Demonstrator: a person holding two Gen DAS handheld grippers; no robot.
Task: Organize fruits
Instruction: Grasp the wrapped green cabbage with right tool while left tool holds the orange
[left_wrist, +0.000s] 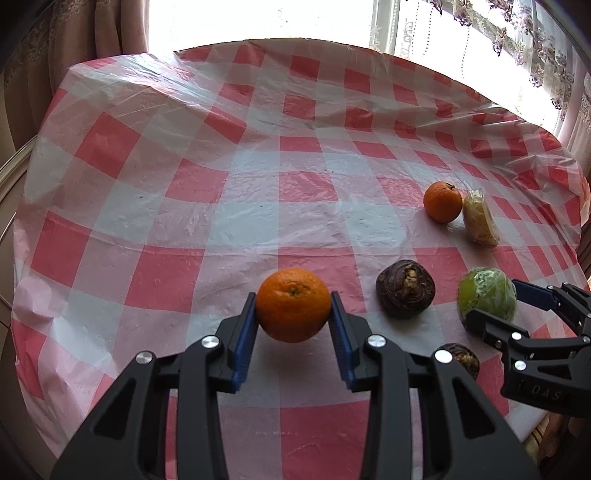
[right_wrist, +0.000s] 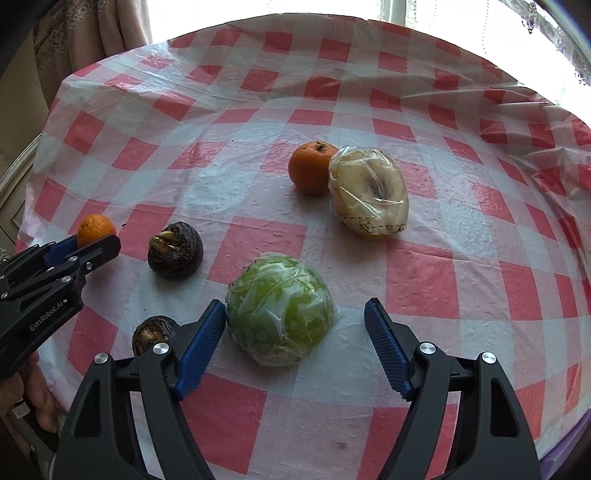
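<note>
Between the right gripper's (right_wrist: 295, 325) half-open, empty jaws sits the wrapped green fruit (right_wrist: 280, 308), touching only its left pad, while the left gripper (left_wrist: 293, 321) clamps an orange (left_wrist: 293, 304) beyond the dark bulb (right_wrist: 175, 250).

Near dark bulb (left_wrist: 461, 360) half hidden behind left tool (left_wrist: 293, 310)

An orange (left_wrist: 293, 304) is clamped between the left gripper (left_wrist: 294, 314) pads over the checkered tablecloth (left_wrist: 184, 184). Off to the right, a wrapped green fruit (left_wrist: 487, 293) is straddled by the right gripper (left_wrist: 498, 306).
</note>
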